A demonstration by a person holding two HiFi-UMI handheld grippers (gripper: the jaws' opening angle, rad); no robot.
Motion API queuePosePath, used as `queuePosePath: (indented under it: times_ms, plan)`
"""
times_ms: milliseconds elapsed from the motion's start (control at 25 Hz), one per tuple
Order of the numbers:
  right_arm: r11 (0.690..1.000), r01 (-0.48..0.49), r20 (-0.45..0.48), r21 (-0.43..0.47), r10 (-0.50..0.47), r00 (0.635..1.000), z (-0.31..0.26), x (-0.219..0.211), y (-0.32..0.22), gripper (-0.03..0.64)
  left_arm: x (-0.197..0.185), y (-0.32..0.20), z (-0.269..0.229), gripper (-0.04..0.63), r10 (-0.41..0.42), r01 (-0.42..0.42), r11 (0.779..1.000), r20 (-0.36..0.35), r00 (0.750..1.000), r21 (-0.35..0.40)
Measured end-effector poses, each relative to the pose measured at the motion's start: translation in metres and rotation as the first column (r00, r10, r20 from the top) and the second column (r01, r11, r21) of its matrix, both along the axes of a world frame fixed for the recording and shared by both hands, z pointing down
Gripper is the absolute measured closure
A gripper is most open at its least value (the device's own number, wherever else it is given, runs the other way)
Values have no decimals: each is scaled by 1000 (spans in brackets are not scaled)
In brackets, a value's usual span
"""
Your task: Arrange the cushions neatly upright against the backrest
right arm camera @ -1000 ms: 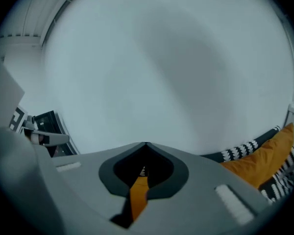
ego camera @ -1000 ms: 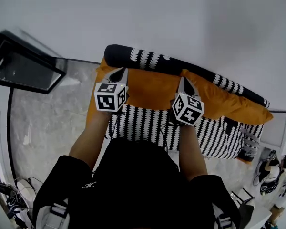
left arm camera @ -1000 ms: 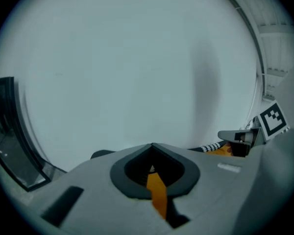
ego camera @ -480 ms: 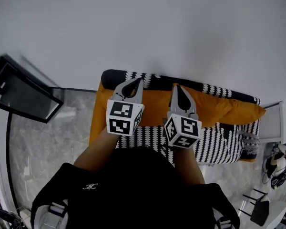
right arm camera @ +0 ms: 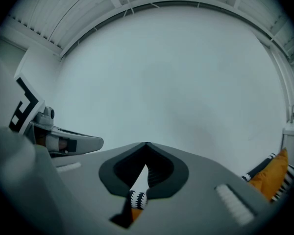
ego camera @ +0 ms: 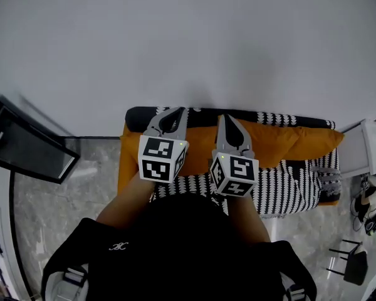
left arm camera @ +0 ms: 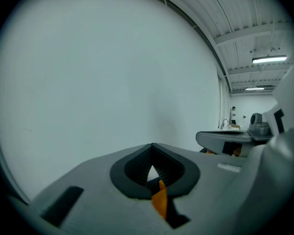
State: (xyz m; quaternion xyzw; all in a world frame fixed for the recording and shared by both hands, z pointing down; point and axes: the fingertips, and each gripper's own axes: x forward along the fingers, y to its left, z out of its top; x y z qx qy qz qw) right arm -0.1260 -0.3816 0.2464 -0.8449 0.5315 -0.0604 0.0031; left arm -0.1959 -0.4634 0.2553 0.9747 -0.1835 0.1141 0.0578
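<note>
Grey plastic with ribbed black rubber pads makes up both pairs of jaws, and both pairs are closed tip to tip with nothing gripped. On the left gripper (left arm camera: 152,148) only a small teardrop gap stays open behind the tips, and a sliver of orange fabric far below shows through it. The right gripper (right arm camera: 146,148) has the same slit, framing a scrap of black-and-white pattern and some orange. From the head view the left gripper (ego camera: 174,115) and right gripper (ego camera: 227,123) hang side by side above the sofa, near each other but not touching. Each carries its boxy white cube of black square markers close to the person's bare forearms. Under them two plump orange cushions lie end to end along the backrest (ego camera: 272,118), a rounded black roll printed with white scallop marks. The left cushion (ego camera: 130,162) fills the sofa's left end and runs on behind the grippers. The right cushion (ego camera: 282,140) tapers to a point at the far end, which also shows at the edge of the right gripper view (right arm camera: 275,173). Both touch the backrest, but from so steep an angle I cannot tell how upright they stand. The seat (ego camera: 288,187) in front of them has close black-and-white stripes. A smooth pale wall (ego camera: 188,42) rises behind, and grey marbled floor (ego camera: 81,187) spreads to the left.
</note>
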Motion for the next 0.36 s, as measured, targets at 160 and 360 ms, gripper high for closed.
queuePosePath:
  times_ms: [160, 360]
  plan:
    - [1000, -5, 3, -5, 5, 1000, 3, -2, 0, 612, -1, 2, 3, 586, 15, -16, 1000, -4, 1000, -4]
    - [1000, -2, 3, -21, 2, 1000, 8, -5, -7, 612, -2, -2, 3, 588, 28, -28, 1000, -16, 999, 13]
